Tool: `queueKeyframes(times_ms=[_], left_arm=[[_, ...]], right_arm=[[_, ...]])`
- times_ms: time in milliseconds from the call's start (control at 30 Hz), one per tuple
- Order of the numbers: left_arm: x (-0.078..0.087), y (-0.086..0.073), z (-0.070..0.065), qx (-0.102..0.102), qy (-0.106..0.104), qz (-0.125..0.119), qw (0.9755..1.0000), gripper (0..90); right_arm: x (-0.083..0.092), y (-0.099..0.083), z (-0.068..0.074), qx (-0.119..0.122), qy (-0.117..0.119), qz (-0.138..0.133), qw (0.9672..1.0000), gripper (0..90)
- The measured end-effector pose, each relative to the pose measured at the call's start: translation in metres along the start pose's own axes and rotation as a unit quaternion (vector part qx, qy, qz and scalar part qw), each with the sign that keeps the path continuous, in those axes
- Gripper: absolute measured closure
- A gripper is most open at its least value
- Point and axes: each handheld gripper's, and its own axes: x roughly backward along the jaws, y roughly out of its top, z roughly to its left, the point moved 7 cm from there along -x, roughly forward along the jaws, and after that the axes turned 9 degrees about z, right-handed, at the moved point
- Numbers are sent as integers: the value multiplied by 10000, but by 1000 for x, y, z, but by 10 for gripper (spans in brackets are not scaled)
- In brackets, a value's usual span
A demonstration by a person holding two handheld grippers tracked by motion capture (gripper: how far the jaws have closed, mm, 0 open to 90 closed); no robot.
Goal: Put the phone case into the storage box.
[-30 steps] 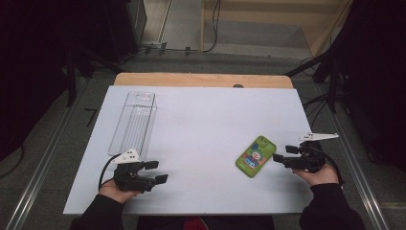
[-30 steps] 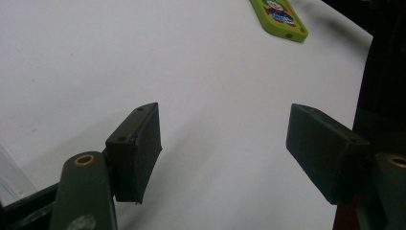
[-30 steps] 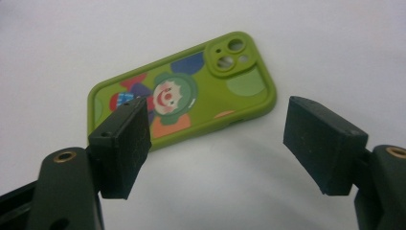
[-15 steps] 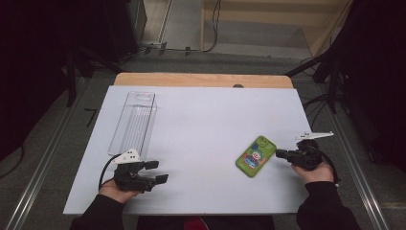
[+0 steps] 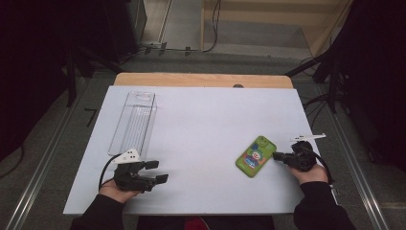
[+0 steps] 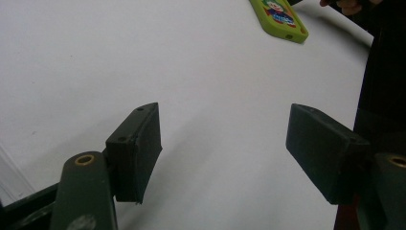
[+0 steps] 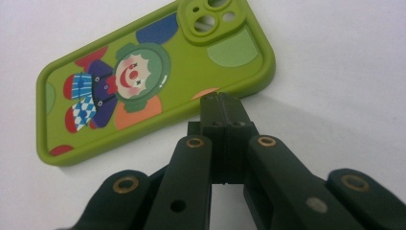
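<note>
Since a second ago: right gripper (image 5: 276, 156) lower and closer to the green phone case (image 5: 256, 155), jaws just closed from wide apart to pressed flat together with nothing between them. Left gripper (image 5: 158, 171) unchanged, same spot at the near left of the white table sheet (image 5: 210, 124).

Phone case: flat on the sheet at right of centre, printed side up, showing a cartoon clown with green hair and red nose, camera cut-outs at the far end, long axis slanted away from the person. In the right gripper view, closed tips (image 7: 221, 103) right at the long edge of the case (image 7: 143, 76), near its camera corner; touching or just short of it, cannot tell. Tips pointing leftward across the table in the high view, hand (image 5: 311, 172) behind them at the right edge of the sheet.

Left gripper view: two black pads (image 6: 136, 148) well apart, bare sheet between, nothing held; phone case (image 6: 280, 17) far off at the top of that view.

Clear plastic box (image 5: 134, 122): long, narrow, at the far left of the sheet, beyond the left gripper and well apart from the case. Wooden table edge (image 5: 201, 79) beyond the sheet.
</note>
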Motion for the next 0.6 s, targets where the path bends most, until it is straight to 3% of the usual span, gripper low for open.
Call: queueKeyframes(times_ms=[600], left_arm=[[0,0,0,-5,10,-9,10000,289]], right_arm=[[-16,30,12,21,13,32,10000,878]])
